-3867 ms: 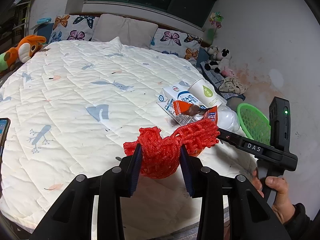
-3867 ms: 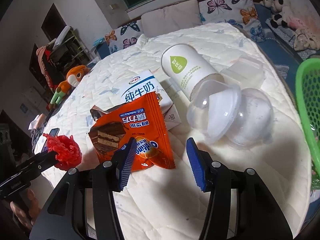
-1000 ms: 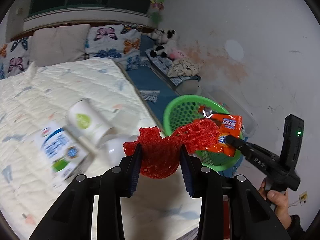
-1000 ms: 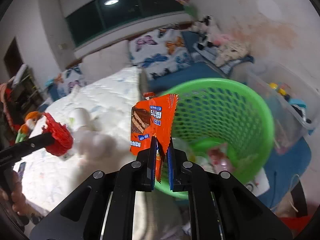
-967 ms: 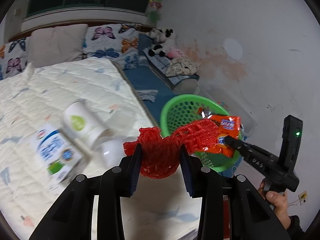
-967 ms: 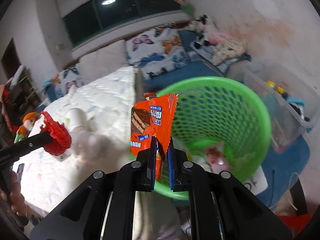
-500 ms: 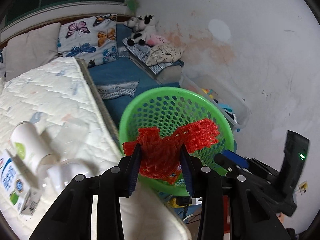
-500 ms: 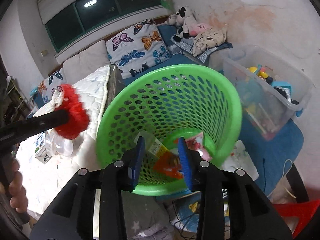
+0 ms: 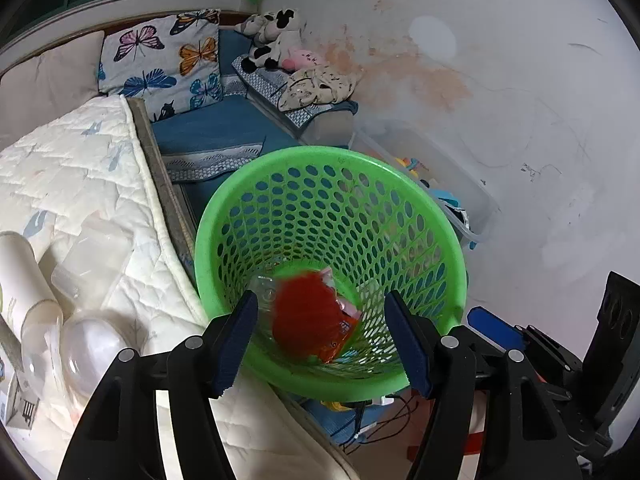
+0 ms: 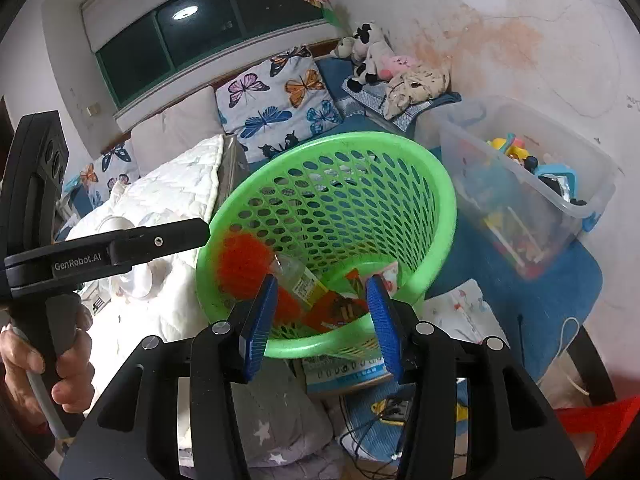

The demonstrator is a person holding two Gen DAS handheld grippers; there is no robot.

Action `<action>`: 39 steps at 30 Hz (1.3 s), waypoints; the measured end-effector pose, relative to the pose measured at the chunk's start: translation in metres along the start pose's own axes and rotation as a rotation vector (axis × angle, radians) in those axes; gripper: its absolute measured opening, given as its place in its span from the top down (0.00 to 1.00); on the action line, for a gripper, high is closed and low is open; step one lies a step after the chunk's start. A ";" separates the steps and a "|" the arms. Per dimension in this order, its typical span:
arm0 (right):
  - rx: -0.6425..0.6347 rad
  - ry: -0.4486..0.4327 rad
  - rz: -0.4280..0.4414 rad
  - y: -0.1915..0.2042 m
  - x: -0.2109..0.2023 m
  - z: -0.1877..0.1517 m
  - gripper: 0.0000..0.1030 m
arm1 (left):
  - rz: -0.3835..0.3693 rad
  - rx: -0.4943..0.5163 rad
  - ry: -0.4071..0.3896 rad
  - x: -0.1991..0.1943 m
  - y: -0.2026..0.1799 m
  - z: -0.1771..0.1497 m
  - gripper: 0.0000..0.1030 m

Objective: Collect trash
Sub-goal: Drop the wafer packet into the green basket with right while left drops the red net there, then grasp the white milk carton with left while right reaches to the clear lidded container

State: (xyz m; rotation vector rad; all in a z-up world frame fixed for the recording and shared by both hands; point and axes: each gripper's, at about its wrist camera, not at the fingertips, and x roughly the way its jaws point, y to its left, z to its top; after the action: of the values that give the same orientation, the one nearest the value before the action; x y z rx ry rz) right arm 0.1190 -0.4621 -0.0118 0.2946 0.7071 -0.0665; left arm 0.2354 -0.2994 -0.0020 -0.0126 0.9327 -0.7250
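A green mesh basket (image 9: pixel 404 184) (image 10: pixel 400 148) stands beside the bed. My left gripper (image 9: pixel 322 338) is open over its near rim, and the red foam net (image 9: pixel 306 312) is blurred in mid-fall inside the basket; the net also shows in the right wrist view (image 10: pixel 240 260). My right gripper (image 10: pixel 320 322) is open and empty at the basket's near edge. The orange snack wrapper (image 10: pixel 336 306) lies at the basket's bottom with a clear bottle (image 10: pixel 298 276). On the bed remain a white cup (image 9: pixel 24 276) and clear plastic lids (image 9: pixel 92 344).
The quilted bed (image 9: pixel 72 168) is to the left of the basket. A clear storage bin of toys (image 10: pixel 528 196) stands to the right by the wall. Butterfly pillows (image 10: pixel 280 104) and plush toys (image 10: pixel 372 56) lie behind. Cables and papers lie on the floor below.
My left gripper has opened and let go of the red net, which is dropping into the basket. My right gripper has opened wider, with the orange wrapper lying in the basket.
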 end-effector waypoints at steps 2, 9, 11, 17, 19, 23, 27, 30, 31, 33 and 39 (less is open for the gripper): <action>0.007 0.000 0.009 0.000 -0.002 0.000 0.54 | 0.008 0.001 -0.010 -0.005 0.002 -0.002 0.38; -0.007 0.003 0.050 0.016 -0.004 -0.003 0.48 | 0.069 -0.038 -0.051 -0.041 0.027 -0.015 0.38; -0.022 0.004 0.061 0.026 -0.003 -0.002 0.48 | 0.093 -0.054 -0.062 -0.052 0.037 -0.019 0.38; -0.071 0.012 0.099 0.059 0.002 -0.001 0.44 | 0.201 -0.147 -0.096 -0.086 0.084 -0.034 0.38; -0.085 0.013 0.115 0.071 0.004 0.000 0.44 | 0.240 -0.184 -0.104 -0.095 0.100 -0.038 0.38; -0.109 0.018 0.145 0.091 0.009 0.001 0.42 | 0.337 -0.274 -0.112 -0.112 0.139 -0.044 0.28; -0.140 0.026 0.173 0.110 0.016 0.002 0.41 | 0.411 -0.365 -0.118 -0.126 0.177 -0.046 0.24; -0.160 0.035 0.190 0.123 0.021 0.001 0.41 | 0.449 -0.448 -0.100 -0.130 0.203 -0.047 0.23; -0.166 0.037 0.194 0.127 0.022 0.001 0.41 | 0.450 -0.482 -0.091 -0.129 0.211 -0.048 0.23; -0.179 0.042 0.201 0.134 0.025 0.001 0.41 | 0.451 -0.543 -0.074 -0.125 0.225 -0.048 0.23; -0.218 0.062 0.214 0.149 0.035 0.000 0.41 | 0.468 -0.607 -0.028 -0.108 0.239 -0.045 0.20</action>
State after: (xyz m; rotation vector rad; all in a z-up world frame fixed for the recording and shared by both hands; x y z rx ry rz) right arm 0.1693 -0.3188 0.0023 0.1619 0.7339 0.2228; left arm 0.2955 -0.0410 -0.0253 -0.3275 1.0496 0.0063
